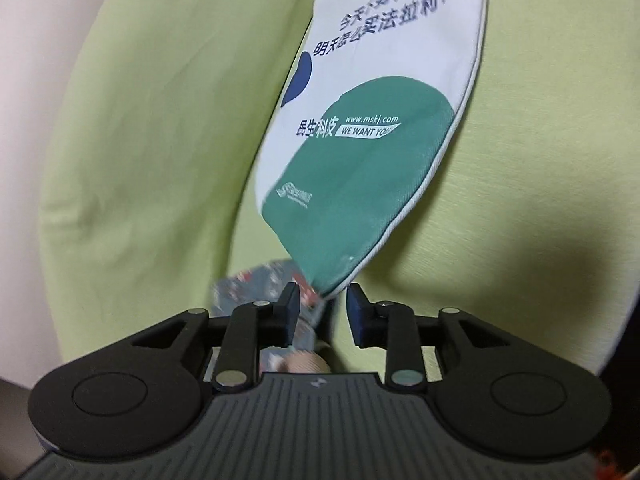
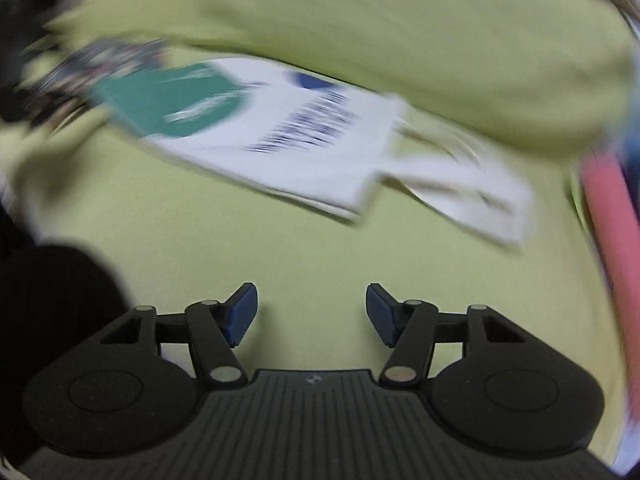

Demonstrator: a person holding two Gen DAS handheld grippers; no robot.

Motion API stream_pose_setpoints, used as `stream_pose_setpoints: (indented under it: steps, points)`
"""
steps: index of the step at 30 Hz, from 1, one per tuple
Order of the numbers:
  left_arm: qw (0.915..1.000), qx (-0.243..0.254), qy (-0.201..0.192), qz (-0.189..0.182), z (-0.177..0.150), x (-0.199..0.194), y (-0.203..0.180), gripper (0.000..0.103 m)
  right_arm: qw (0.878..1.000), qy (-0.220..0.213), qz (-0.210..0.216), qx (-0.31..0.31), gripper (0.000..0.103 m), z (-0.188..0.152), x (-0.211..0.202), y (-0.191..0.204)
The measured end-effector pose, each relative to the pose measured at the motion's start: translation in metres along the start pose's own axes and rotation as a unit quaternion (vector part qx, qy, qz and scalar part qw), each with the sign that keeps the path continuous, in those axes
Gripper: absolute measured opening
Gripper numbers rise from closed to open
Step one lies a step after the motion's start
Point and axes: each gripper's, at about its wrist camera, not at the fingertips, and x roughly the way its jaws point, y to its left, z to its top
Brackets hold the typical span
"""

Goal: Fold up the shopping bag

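1. The left gripper (image 1: 323,312) has a grey ribbed body bearing a small pale logo, with two black rounded housings at its sides.
2. Black linkage arms carry silver round pins and end in dark blue pads (image 1: 357,317).
3. The right gripper (image 2: 312,312) is built alike, with blue pads (image 2: 242,316).
4. A patterned grey sleeve (image 1: 260,284) shows.

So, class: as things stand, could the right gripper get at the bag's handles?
Probably yes. The right gripper is open and holds nothing, and only bare green sheet lies between it and the handles ahead. The picture is blurred, so this is a guess.
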Motion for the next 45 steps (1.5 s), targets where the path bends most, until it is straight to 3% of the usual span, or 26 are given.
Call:
stream_pose_setpoints:
  steps: [3, 6, 8, 11, 14, 18, 19, 22, 24, 27, 28, 30, 31, 32, 33, 37, 39, 41, 45]
  points:
    - [0.996, -0.08, -0.03, -0.029, 0.007, -0.014, 0.02, 0.036, 0.993, -0.003, -0.023, 0.113, 0.055, 0.016, 0.009, -0.05]
    - [0.9852, -0.149, -0.065, -0.054, 0.027, -0.017, 0.032, 0.039, 0.971, -0.016, -0.059, 0.231, 0.055, 0.021, 0.017, -0.109]
    - [0.9791, -0.174, -0.079, -0.071, 0.042, -0.01, 0.033, 0.039, 0.96, -0.029, -0.077, 0.268, 0.049, 0.027, 0.027, -0.131]
    - [0.9748, -0.184, -0.089, -0.089, 0.061, 0.005, 0.031, 0.039, 0.958, -0.044, -0.094, 0.267, 0.031, 0.047, 0.039, -0.154]
    - [0.975, -0.182, -0.086, -0.093, 0.076, 0.021, 0.029, 0.04, 0.966, -0.031, -0.098, 0.239, 0.03, 0.071, 0.061, -0.167]
    - [0.9716, -0.196, -0.078, -0.108, 0.082, 0.039, 0.025, 0.04, 0.985, 0.055, -0.054, 0.153, 0.024, 0.085, 0.103, -0.169]
    - [0.9708, -0.199, -0.075, -0.111, 0.083, 0.044, 0.023, 0.04, 0.987, 0.056, -0.064, 0.134, 0.009, 0.084, 0.109, -0.164]
    - [0.9706, -0.201, -0.06, -0.118, 0.082, 0.058, 0.016, 0.039, 0.989, 0.051, -0.102, 0.09, 0.002, 0.082, 0.123, -0.153]
    - [0.9708, -0.2, -0.049, -0.122, 0.08, 0.066, 0.01, 0.039, 0.981, 0.04, -0.15, 0.117, 0.001, 0.081, 0.12, -0.159]
    - [0.9693, -0.202, -0.06, -0.127, 0.076, 0.064, 0.008, 0.039, 0.941, 0.008, -0.183, 0.286, 0.001, 0.068, 0.096, -0.193]
    - [0.9681, -0.203, -0.063, -0.132, 0.077, 0.064, 0.007, 0.039, 0.925, 0.006, -0.195, 0.327, 0.003, 0.059, 0.089, -0.203]
    - [0.9688, -0.197, -0.068, -0.134, 0.078, 0.062, 0.005, 0.039, 0.91, 0.049, -0.165, 0.378, 0.009, 0.04, 0.089, -0.222]
    - [0.97, -0.192, -0.069, -0.132, 0.078, 0.062, 0.003, 0.039, 0.904, 0.07, -0.143, 0.398, 0.031, 0.03, 0.089, -0.231]
    - [0.9709, -0.187, -0.071, -0.131, 0.078, 0.062, 0.002, 0.039, 0.904, 0.069, -0.156, 0.392, 0.057, 0.026, 0.081, -0.233]
    - [0.9707, -0.186, -0.073, -0.134, 0.077, 0.061, 0.002, 0.039, 0.904, 0.067, -0.17, 0.386, 0.064, 0.023, 0.073, -0.236]
    - [0.9709, -0.184, -0.075, -0.135, 0.068, 0.058, 0.006, 0.04, 0.929, 0.013, -0.188, 0.319, 0.062, 0.038, 0.046, -0.21]
    - [0.9714, -0.186, -0.07, -0.131, 0.062, 0.058, 0.009, 0.04, 0.933, -0.007, -0.178, 0.313, 0.063, 0.047, 0.041, -0.201]
    - [0.9716, -0.189, -0.066, -0.126, 0.057, 0.058, 0.012, 0.04, 0.92, 0.009, -0.185, 0.345, 0.066, 0.046, 0.04, -0.203]
    - [0.9709, -0.192, -0.065, -0.127, 0.051, 0.056, 0.016, 0.044, 0.908, -0.009, -0.154, 0.391, 0.068, 0.032, 0.041, -0.205]
